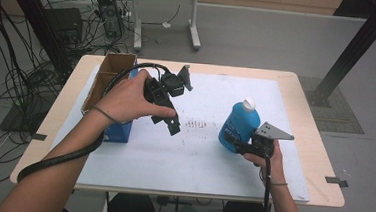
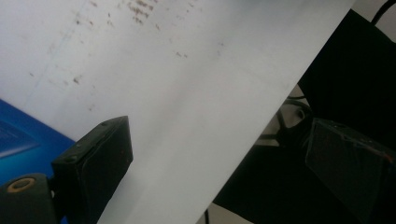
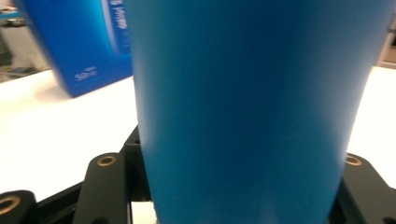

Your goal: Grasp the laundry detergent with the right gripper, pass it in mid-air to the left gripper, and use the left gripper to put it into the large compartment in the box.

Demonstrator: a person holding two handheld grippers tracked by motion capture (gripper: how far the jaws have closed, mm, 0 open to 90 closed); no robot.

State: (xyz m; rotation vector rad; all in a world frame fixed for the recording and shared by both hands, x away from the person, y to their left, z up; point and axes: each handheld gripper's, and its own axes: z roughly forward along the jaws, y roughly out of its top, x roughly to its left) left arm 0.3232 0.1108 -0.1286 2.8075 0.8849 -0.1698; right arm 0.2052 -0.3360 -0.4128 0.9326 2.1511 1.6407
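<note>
While right claw (image 1: 232, 141) pinched blue bottle (image 1: 238, 124) low on body, bottle stood upright on white sheet (image 1: 207, 162), right of worktop (image 1: 317, 160) centre. Left claw (image 1: 173, 126) hung above sheet, jaws spread, empty, beside blue carton (image 1: 119, 131) and cardboard box (image 1: 109, 75).

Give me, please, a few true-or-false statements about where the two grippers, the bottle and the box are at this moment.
1. The right gripper is closed around the blue bottle. True.
2. The bottle's cap is black. False: it is white.
3. The left gripper grips the blue cardboard box. False: its jaws stand apart with nothing between them, above the white table mat.
4. The box sits at the left side of the table with its top open. True.
5. The bottle lies flat on the mat. False: it stands roughly upright, leaning a little.
</note>
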